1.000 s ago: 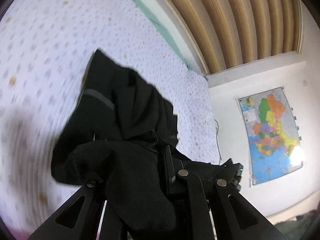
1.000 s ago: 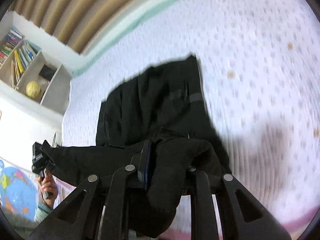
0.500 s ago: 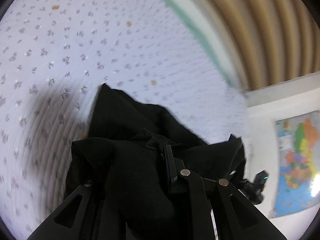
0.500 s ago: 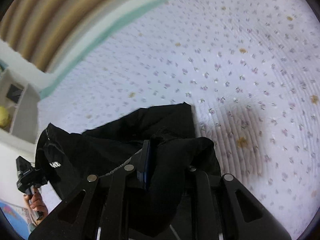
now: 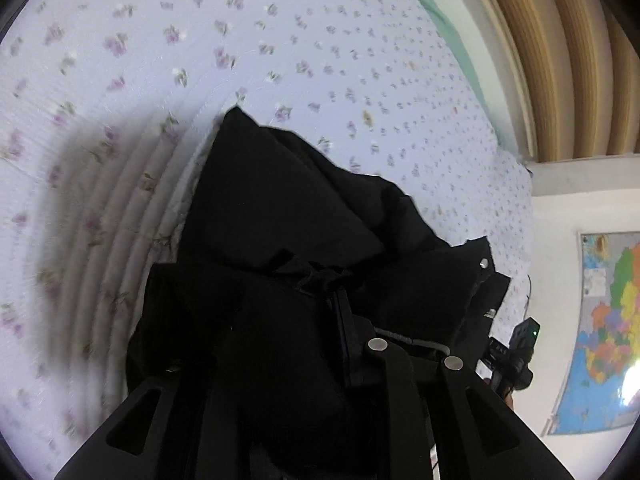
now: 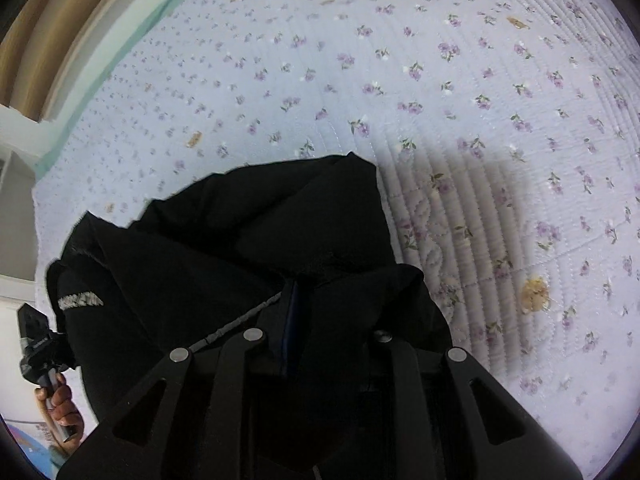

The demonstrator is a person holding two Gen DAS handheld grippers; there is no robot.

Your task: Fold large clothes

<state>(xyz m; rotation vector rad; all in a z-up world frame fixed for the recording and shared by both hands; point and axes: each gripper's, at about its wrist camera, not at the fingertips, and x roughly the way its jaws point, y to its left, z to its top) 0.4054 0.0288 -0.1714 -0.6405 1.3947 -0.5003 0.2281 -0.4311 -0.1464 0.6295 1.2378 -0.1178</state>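
A large black garment (image 5: pixel 280 216) hangs bunched from both grippers over the floral bedspread (image 5: pixel 140 60). My left gripper (image 5: pixel 316 284) is shut on one edge of the cloth, which drapes over its fingers. My right gripper (image 6: pixel 308 284) is shut on another edge of the same black garment (image 6: pixel 260 232), which covers its fingertips. A grey logo (image 6: pixel 80 302) shows on the cloth at the left of the right wrist view. Each gripper shows at the edge of the other's view: the right gripper (image 5: pixel 516 352) and the left gripper (image 6: pixel 38 344).
The quilted bedspread (image 6: pixel 460 80) fills most of both views. A ribbed wooden headboard (image 5: pixel 560 60) stands along the far edge. A coloured wall map (image 5: pixel 604 332) hangs on the white wall at the right.
Both grippers have moved forward and down over the bed with the garment. The cloth that lay spread out has gathered into a shorter bunched heap beneath them.
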